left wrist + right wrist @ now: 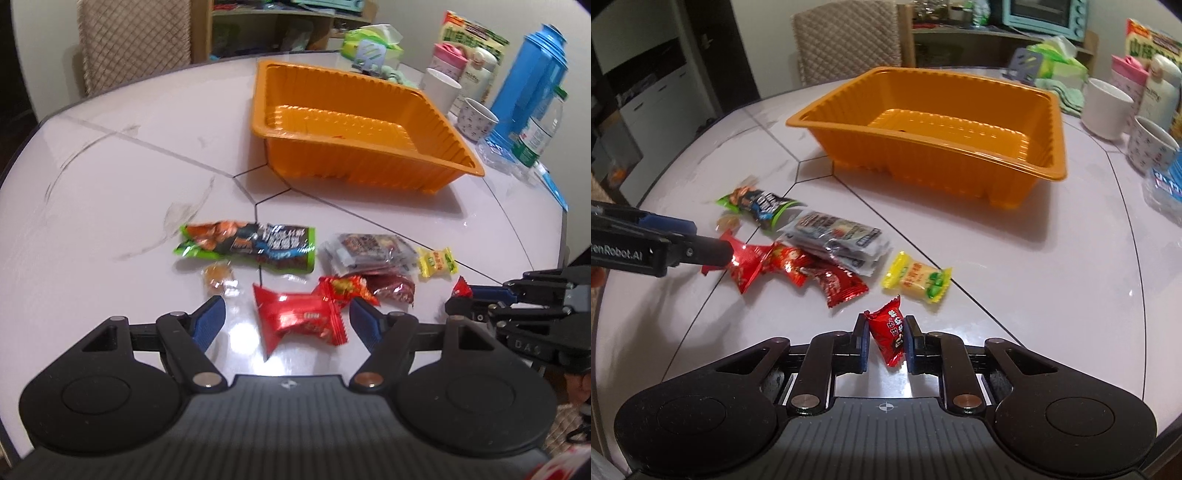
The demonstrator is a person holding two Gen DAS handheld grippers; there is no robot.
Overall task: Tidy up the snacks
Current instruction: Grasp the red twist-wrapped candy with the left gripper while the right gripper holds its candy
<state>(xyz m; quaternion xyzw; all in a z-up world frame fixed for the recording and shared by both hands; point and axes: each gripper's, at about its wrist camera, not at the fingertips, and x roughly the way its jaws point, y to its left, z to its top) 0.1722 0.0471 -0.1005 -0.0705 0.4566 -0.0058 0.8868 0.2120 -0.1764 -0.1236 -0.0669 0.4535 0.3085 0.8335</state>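
Plainly, white lettering reading "enRobot.AI" is showing on the black side of the left hand-held gripper [713, 253] in the right wrist view, and the letters "DAS" are showing on the body of the right hand-held gripper [460, 295] in the left wrist view. Chinese characters are printed on several wrappers, too small or blurred to read.

The right hand-held gripper [886, 341] is clamping a small red foil-wrapped candy with dark lettering [888, 338] between its blue pads. That candy is standing nearly upright, its long axis running up and down, one twisted end pointing up and the other hanging below the pads, near the front edge of the pale grey round desk [1015, 258].

The left hand-held gripper [286, 317] is standing wide open, its blue fingers on either side of a larger shiny red crinkled snack packet [295, 319] that is lying flat on the desk, apparently untouched.

Beyond it are lying a green-and-black long snack bag [247, 245], a clear-wrapped amber candy [218, 277], a stack of silver-and-clear sachets [365, 251], two more red wrappers [345, 290] and a yellow rectangular candy with green corners [436, 262], its long axis running across the view.

A ribbed orange plastic tray [354, 162] is sitting farther back, with nothing visible inside.
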